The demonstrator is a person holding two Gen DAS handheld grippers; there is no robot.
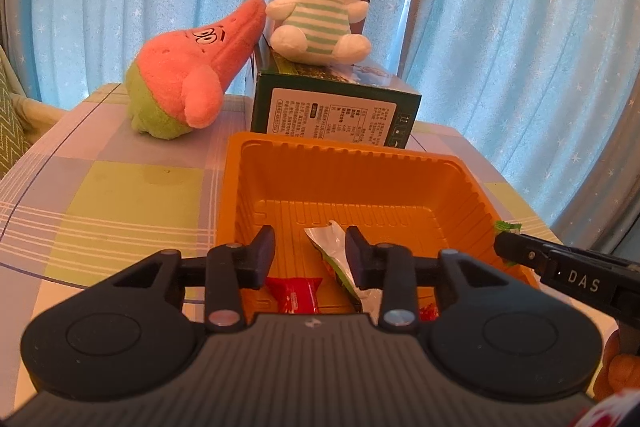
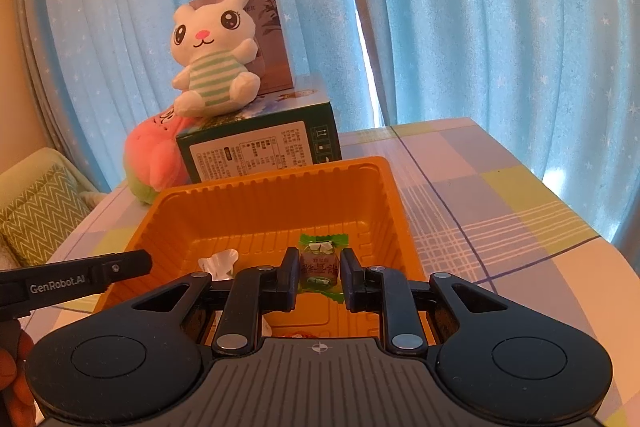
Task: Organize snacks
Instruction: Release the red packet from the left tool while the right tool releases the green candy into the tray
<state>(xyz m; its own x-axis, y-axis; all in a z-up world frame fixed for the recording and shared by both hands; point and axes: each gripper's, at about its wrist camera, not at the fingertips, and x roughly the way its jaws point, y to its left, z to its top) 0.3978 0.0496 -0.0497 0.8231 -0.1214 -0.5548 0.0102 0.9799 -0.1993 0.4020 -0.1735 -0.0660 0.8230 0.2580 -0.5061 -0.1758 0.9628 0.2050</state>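
Note:
An orange plastic tray (image 1: 400,167) stands on the checked table; it also shows in the right wrist view (image 2: 280,203). In it lie a silver-green wrapper (image 1: 334,247) and a red snack packet (image 1: 294,293). My left gripper (image 1: 310,255) is open above the tray, with the silver-green wrapper between its fingers, not gripped. My right gripper (image 2: 320,273) is shut on a green-wrapped candy (image 2: 320,263) and holds it over the tray. The silver wrapper shows at the left (image 2: 218,261). The right gripper's fingertips (image 1: 508,247) show at the tray's right rim.
A dark green box (image 1: 336,107) stands behind the tray with a white plush bunny (image 1: 320,3) on top. A pink plush (image 1: 192,75) lies to the left. Blue curtains hang behind. A green cushion (image 2: 40,211) is at the far left.

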